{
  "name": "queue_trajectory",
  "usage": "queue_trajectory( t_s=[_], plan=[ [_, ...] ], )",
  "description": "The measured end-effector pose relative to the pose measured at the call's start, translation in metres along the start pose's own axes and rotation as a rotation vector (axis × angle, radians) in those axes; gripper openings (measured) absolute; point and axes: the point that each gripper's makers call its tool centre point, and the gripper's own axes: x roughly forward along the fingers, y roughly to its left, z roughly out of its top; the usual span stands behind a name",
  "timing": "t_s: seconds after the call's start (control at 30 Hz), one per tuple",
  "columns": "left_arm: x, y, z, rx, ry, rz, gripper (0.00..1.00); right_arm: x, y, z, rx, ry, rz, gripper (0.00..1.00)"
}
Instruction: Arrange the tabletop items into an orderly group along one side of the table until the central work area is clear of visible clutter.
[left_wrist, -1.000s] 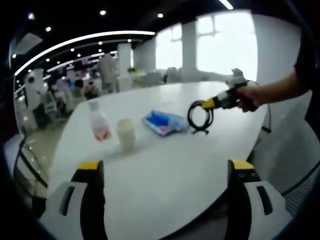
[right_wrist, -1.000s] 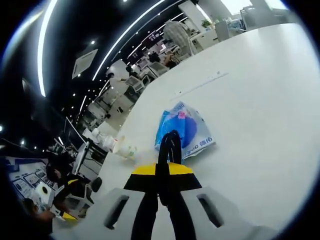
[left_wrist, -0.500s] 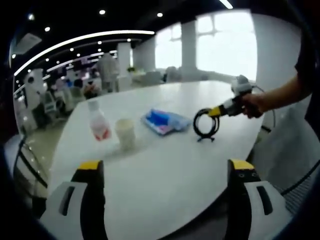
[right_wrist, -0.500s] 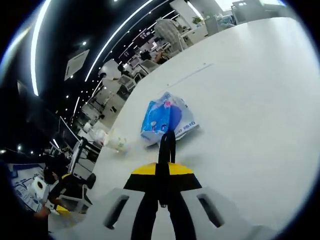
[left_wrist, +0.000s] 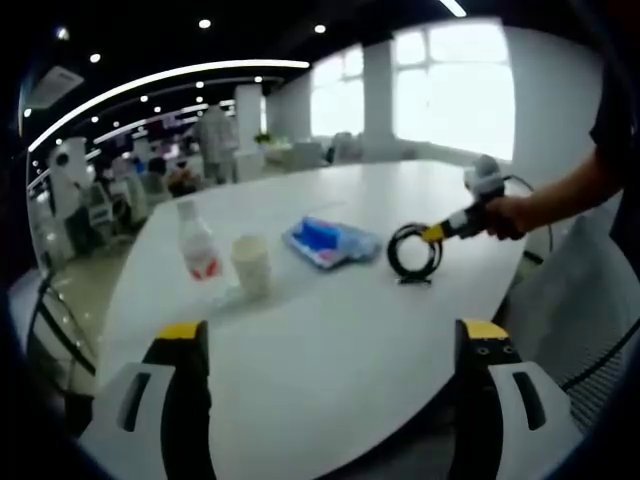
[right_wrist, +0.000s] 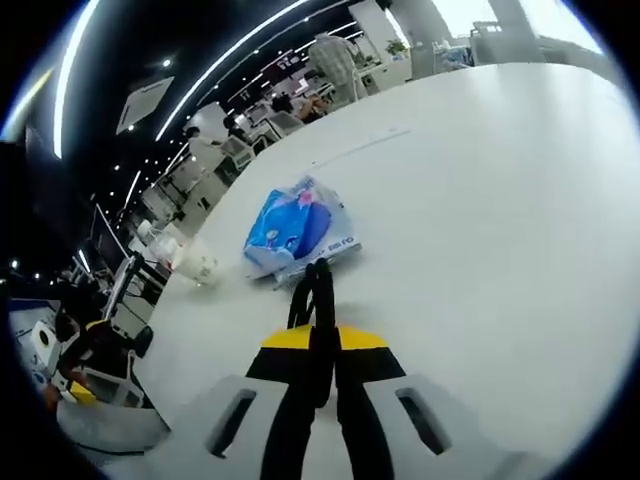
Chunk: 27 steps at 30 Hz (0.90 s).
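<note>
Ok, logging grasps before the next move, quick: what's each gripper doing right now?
Left gripper: open, holding nothing.
Right gripper: shut on the black coiled cable, above the white table.

**Cable coil at the table's edge**

On the white table (left_wrist: 330, 340) stand a bottle (left_wrist: 198, 243) and a cup (left_wrist: 252, 266), a blue packet (left_wrist: 328, 241) beside them. The right gripper (left_wrist: 437, 232) clamps a black cable coil (left_wrist: 414, 254). The left gripper (left_wrist: 325, 350) hangs with jaws wide apart.

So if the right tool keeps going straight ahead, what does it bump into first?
Probably the blue packet. The right tool, shut on the black cable coil, points at it across the white table. The coil would likely touch first, though depth is unclear.
</note>
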Motion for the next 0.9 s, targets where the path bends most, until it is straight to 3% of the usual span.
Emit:
queue_trajectory(
  t_s=[0.4, 0.5, 0.6, 0.9],
  plan=[
    [-0.001, 0.001, -0.001, 0.012, 0.005, 0.011, 0.99, 0.004, -0.022, -0.024, -0.111, 0.071, -0.087, 0.10],
    [-0.001, 0.001, -0.001, 0.011, 0.004, 0.013, 0.99, 0.003, -0.027, -0.030, -0.198, 0.105, -0.110, 0.11],
    [-0.002, 0.002, -0.003, 0.017, 0.013, 0.018, 0.98, 0.002, -0.028, -0.035, -0.226, 0.129, -0.125, 0.15],
    [-0.002, 0.003, -0.003, 0.019, 0.017, 0.019, 0.98, -0.005, -0.025, -0.026, -0.345, 0.138, -0.132, 0.25]
  ],
)
